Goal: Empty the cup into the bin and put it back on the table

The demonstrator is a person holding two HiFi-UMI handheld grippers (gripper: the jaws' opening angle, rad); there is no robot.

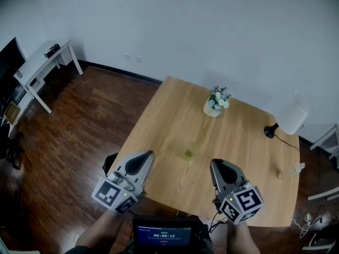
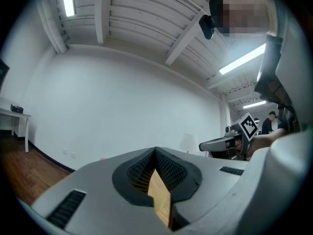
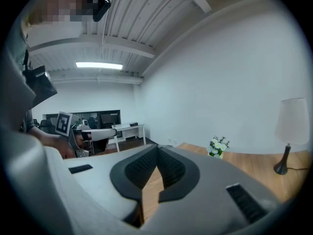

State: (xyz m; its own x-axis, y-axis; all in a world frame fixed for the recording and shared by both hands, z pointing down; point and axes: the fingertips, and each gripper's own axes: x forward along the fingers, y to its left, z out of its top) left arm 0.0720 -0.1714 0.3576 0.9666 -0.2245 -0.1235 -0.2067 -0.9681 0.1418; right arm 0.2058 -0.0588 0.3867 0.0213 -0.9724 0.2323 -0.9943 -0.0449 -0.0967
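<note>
Two grippers sit low over the near edge of the wooden table (image 1: 249, 157), both with jaws clenched and nothing between them. In the left gripper view, the left gripper (image 2: 155, 150) has its dark ribbed pads meeting at the tips, with only a wedge of tabletop showing behind them. The right gripper (image 3: 157, 146) looks the same in its own view.

In the head view the cup (image 1: 188, 154) stands on the table near its middle. It is a small, pale greenish thing (faint enough that its contents cannot be made out). No gripper touches it. The left gripper (image 1: 149, 155) has its nose at about 9 o'clock from the cup, apart from it. The right gripper (image 1: 214, 164) is at about 4 o'clock, also apart.

A little pot of flowers (image 1: 217, 101) stands at 1 o'clock from the cup, well apart. A lamp (image 1: 290, 116) with a white shade and a dark base is at 2 o'clock, near the far right edge. A white side table (image 1: 45, 62) stands against the wall at 10 o'clock, across the dark wood floor (image 1: 79, 126). A dark object (image 1: 109, 163) shows on the floor by the table's left edge, half hidden behind the left gripper. I cannot tell what it is.
</note>
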